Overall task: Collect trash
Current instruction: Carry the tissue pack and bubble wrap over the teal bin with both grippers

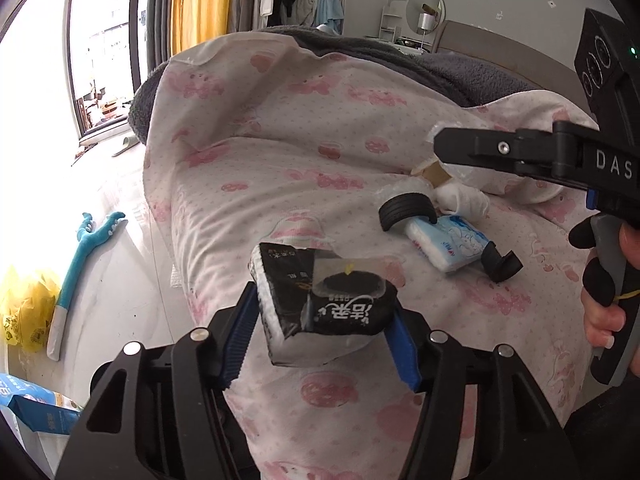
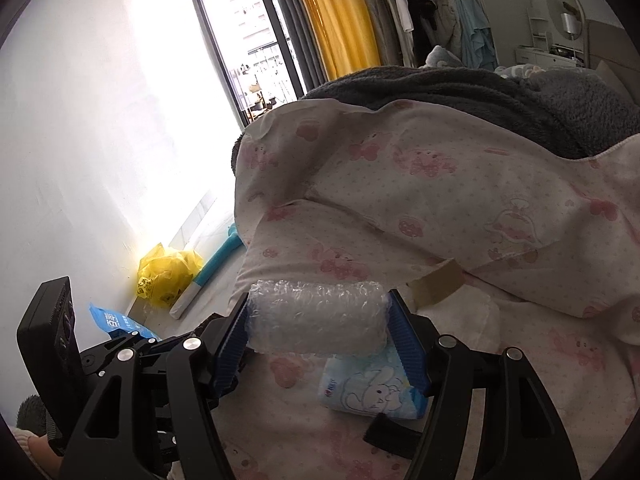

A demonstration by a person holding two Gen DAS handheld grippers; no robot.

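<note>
My left gripper [image 1: 320, 316] is shut on a black tissue pack [image 1: 316, 300] and holds it above the pink-patterned bed cover [image 1: 280, 152]. My right gripper [image 2: 318, 320] is shut on a roll of bubble wrap [image 2: 318, 316], also above the bed. The right gripper's body shows at the right of the left wrist view, its fingertips hidden. On the bed lie a blue-and-white tissue pack [image 1: 448, 242] [image 2: 376, 390], a black tyre-like ring [image 1: 406, 210], a black plastic piece [image 1: 502, 266], crumpled white tissue [image 1: 464, 196] and a cardboard scrap [image 1: 434, 172].
A grey blanket [image 2: 460, 96] lies at the bed's far end. On the floor to the left are a yellow plastic bag [image 2: 166, 272] [image 1: 28, 312], a teal toy [image 1: 80, 264] and a blue package [image 2: 116, 322]. A bright window [image 2: 248, 40] and yellow curtain [image 2: 336, 12] stand beyond.
</note>
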